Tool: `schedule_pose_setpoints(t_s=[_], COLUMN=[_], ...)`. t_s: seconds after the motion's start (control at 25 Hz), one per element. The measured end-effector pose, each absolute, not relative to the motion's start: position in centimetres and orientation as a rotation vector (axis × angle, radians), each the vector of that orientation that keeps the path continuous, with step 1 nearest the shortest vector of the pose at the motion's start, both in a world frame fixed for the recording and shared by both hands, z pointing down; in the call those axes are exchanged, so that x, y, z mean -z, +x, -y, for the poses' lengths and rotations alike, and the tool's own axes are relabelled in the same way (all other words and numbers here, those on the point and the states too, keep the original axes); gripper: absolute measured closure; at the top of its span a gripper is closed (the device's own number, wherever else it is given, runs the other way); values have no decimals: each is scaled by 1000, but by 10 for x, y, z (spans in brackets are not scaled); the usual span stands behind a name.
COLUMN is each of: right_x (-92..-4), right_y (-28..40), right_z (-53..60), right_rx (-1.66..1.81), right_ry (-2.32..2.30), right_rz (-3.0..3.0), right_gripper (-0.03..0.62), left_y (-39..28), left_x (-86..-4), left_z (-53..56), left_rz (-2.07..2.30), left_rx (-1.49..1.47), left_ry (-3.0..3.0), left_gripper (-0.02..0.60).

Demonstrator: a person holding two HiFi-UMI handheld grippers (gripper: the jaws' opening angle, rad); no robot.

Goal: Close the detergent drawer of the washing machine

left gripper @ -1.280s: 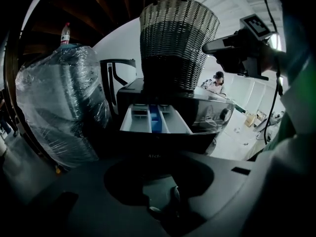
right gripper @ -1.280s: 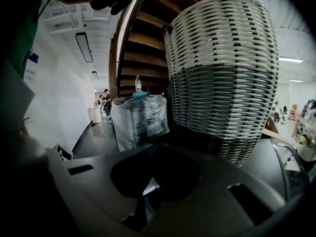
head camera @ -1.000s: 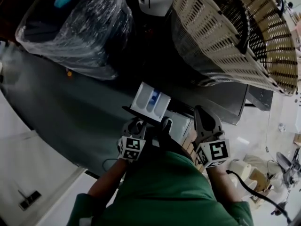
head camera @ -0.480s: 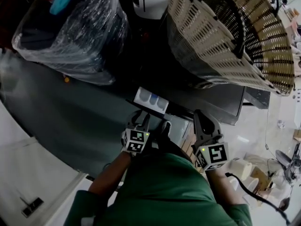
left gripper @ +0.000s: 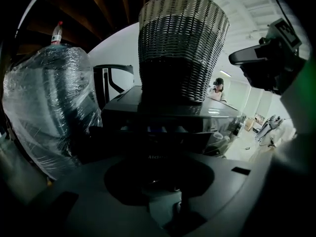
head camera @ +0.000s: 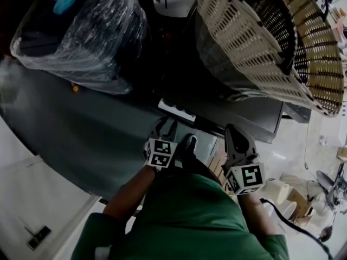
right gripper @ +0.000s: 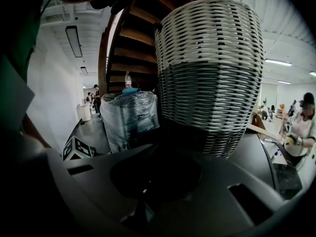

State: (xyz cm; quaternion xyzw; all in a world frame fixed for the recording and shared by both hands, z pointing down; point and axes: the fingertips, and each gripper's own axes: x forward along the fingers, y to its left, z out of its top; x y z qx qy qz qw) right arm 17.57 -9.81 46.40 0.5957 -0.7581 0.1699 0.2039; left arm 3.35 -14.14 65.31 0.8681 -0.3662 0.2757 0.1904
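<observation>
The white detergent drawer (head camera: 176, 109) sticks out of the dark washing machine (head camera: 255, 118) by only a narrow strip. My left gripper (head camera: 166, 124) sits right at the drawer's dark front panel, jaws together, its tips against or just short of it. In the left gripper view that front panel (left gripper: 163, 141) fills the middle, with a sliver of the compartments above it. My right gripper (head camera: 234, 130) hovers shut to the right, off the machine's front, holding nothing.
A large woven basket (head camera: 260, 37) stands on the machine's top, right above the drawer. A plastic-wrapped bundle (head camera: 81, 31) stands to the left of the machine. Pale floor with cartons and a cable lies to the right (head camera: 303, 161).
The drawer has slid from well out to nearly in, its blue and white compartments now hidden. My left gripper has moved forward with it. The right gripper has barely moved.
</observation>
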Motion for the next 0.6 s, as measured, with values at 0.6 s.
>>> schedule_pose_setpoints(t_s=[0.6], right_x=[-467], right_y=[177], right_z=[105], right_rx=[-475], right_ry=[1635], right_rz=[2113], right_gripper=[571], left_y=[50], left_x=[-667], left_z=[153], left_rz=[1009], left_rx=[-795], left_ry=[2410], left_gripper=[448])
